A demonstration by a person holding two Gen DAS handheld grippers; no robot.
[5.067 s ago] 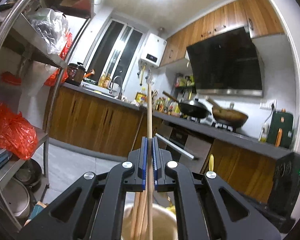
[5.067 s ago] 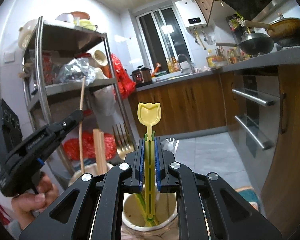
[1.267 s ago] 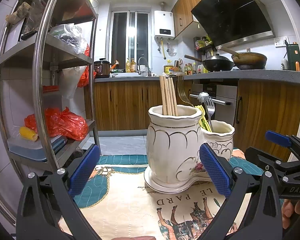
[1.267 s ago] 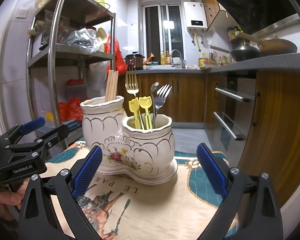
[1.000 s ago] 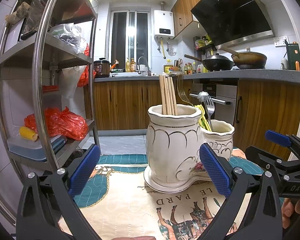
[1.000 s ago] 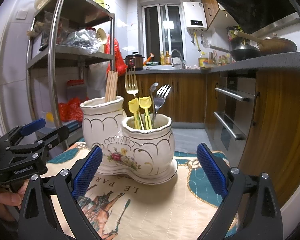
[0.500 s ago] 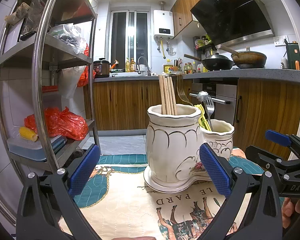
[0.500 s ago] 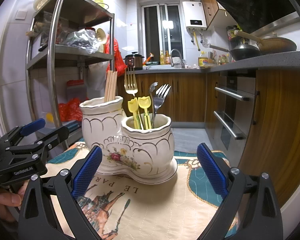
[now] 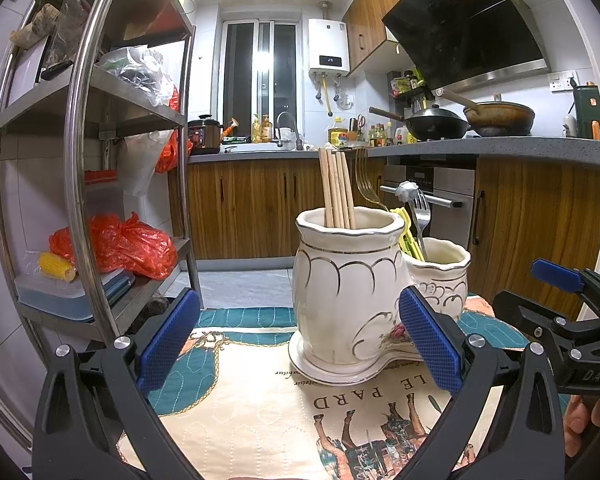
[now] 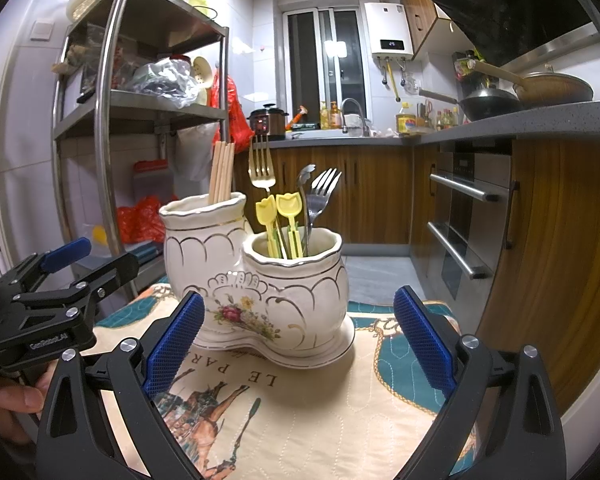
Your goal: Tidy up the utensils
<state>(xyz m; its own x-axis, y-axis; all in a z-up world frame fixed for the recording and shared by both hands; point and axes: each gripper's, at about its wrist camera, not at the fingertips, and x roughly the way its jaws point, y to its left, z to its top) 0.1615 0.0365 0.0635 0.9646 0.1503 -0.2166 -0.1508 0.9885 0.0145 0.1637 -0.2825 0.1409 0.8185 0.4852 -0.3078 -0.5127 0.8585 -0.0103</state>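
Double ceramic utensil holder (image 10: 260,280) standing on the printed mat (image 10: 300,400), chopsticks (image 9: 336,188) in its taller pot, forks (image 10: 320,196) in the lower; left gripper (image 9: 300,344) and right gripper (image 10: 296,336), both spread wide and empty, near its base.

Left hand-held gripper (image 9: 300,338): black frame, silver screws, blue ribbed pads (image 9: 167,339); right hand-held gripper (image 10: 296,334) alike.
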